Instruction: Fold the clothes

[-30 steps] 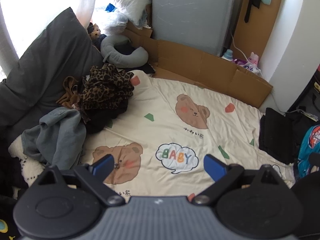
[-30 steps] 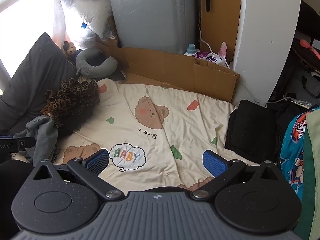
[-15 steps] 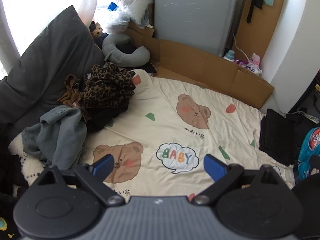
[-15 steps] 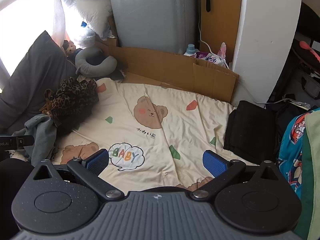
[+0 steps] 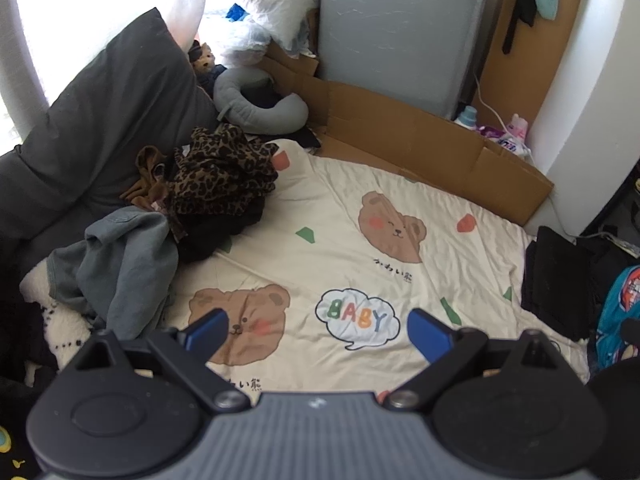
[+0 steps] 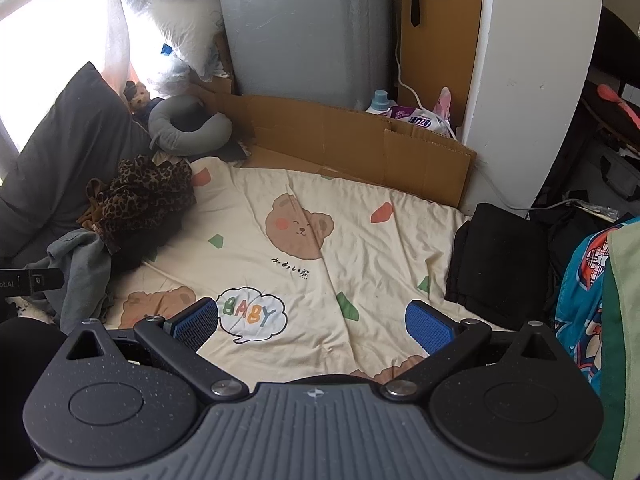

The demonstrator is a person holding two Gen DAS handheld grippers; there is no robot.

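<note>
A cream cotton bedsheet [image 5: 340, 216] printed with brown bear faces and a "BABY" speech bubble [image 5: 357, 319] spreads, lightly creased, ahead of both pairs of fingers. Far beyond the fingertips stands a smooth grey appliance [image 6: 304, 28], with flattened brown cardboard [image 6: 352, 144] propped along its foot. Ahead and left of the fingers a slumped charcoal pillow [image 5: 104, 128] leans against the bright window. Below it lies the unfolded pile — a limp grey-blue garment [image 5: 116, 260], ahead-left of the left finger, and a crumpled leopard-print garment [image 5: 222, 176] heaped over dark cloth further out. A flat black folded garment [image 6: 496, 264] sits squarely ahead-right of the right gripper's right finger, at the sheet's edge. A curved grey neck pillow [image 6: 188, 128] rests beyond the pile. The left gripper [image 5: 320, 330] and the right gripper [image 6: 312, 324] hover spread wide — ribbed blue pads [image 6: 428, 328] apart, nothing between them.
</note>
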